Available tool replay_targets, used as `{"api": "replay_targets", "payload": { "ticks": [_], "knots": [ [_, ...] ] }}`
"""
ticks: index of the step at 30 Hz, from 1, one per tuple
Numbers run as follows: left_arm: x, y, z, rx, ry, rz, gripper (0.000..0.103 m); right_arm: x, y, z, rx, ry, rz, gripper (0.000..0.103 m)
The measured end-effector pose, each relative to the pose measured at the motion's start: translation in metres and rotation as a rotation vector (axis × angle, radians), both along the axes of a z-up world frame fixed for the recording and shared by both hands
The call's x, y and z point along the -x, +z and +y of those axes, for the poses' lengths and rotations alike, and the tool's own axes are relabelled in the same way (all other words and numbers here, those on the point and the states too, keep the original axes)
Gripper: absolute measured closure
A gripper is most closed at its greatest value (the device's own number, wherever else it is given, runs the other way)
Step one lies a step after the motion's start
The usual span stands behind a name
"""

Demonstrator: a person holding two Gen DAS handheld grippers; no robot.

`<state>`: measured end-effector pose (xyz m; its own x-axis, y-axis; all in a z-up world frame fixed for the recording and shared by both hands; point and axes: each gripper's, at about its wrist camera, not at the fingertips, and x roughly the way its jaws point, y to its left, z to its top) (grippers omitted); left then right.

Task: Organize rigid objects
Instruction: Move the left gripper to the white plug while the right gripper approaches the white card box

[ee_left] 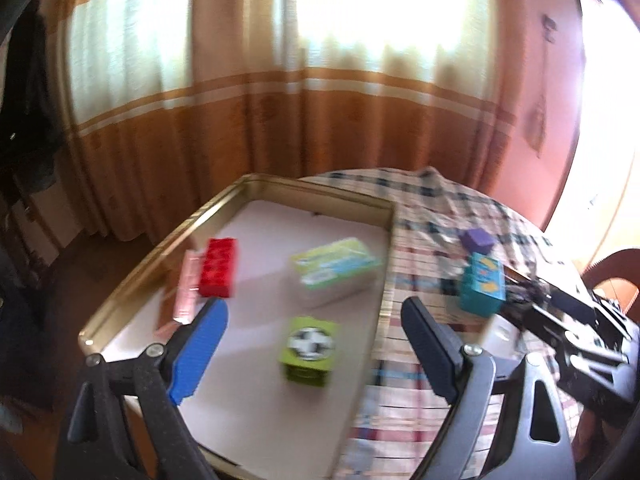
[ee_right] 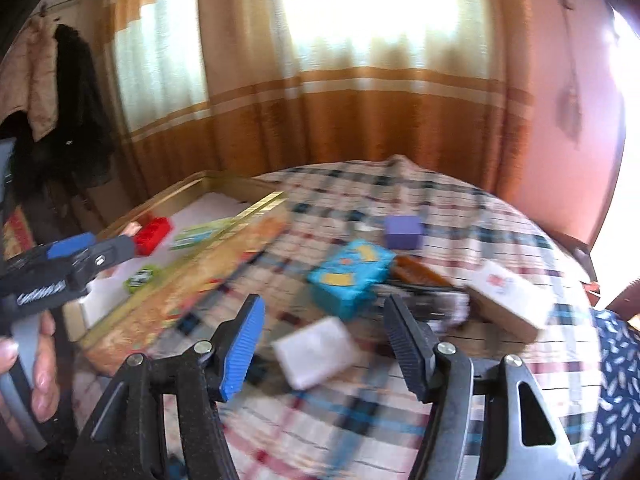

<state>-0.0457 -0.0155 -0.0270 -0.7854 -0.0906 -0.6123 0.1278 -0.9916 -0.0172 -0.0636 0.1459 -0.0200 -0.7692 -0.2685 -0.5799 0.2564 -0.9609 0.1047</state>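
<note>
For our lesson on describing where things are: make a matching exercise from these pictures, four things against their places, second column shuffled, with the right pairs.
Things:
1. red brick
2. purple cube
3. football box
4. white block

Places:
A. on the tablecloth, beyond the teal box
B. in the tray, beside its left wall
C. on the tablecloth, nearest the right gripper
D. in the tray, nearest the left gripper

Pairs: 1-B, 2-A, 3-D, 4-C

Bright daylight floods through the window [ee_right: 368, 12] on the far side, washing out pale curtains [ee_left: 248, 92] with broad orange bands. A pink wall [ee_right: 568, 120] stands to the right. Dark coats [ee_right: 76, 112] hang at the far left. Nearby, a round table [ee_right: 460, 208] wears a plaid cloth.
</note>
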Motion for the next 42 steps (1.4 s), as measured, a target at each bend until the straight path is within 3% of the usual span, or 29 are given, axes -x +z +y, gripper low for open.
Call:
{"api": "replay_targets", "payload": {
  "ticks": [11, 30, 32, 37, 42],
  "knots": [
    [0.015, -0.012, 0.075, 0.014, -0.183, -0.049, 0.013, 0.01, -0.004, 0.055, -0.005, -0.144, -0.051, 0.038],
    [0.038, -0.047, 0.133, 0.041, -0.347, -0.201, 0.014, 0.016, -0.02, 0.115, -0.008, -0.259, -0.092, 0.038],
    [0.041, -0.051, 0.136, 0.045, -0.361, -0.22, 0.02, 0.019, -0.022, 0.12, -0.005, -0.259, -0.102, 0.038],
    [0.048, -0.06, 0.135, 0.005, -0.387, -0.273, 0.063, 0.035, -0.022, 0.115, -0.055, -0.225, -0.113, 0.038],
    [0.051, -0.06, 0.128, -0.015, -0.373, -0.273, 0.066, 0.058, -0.022, 0.114, -0.091, -0.193, -0.147, 0.038]
  ]
}}
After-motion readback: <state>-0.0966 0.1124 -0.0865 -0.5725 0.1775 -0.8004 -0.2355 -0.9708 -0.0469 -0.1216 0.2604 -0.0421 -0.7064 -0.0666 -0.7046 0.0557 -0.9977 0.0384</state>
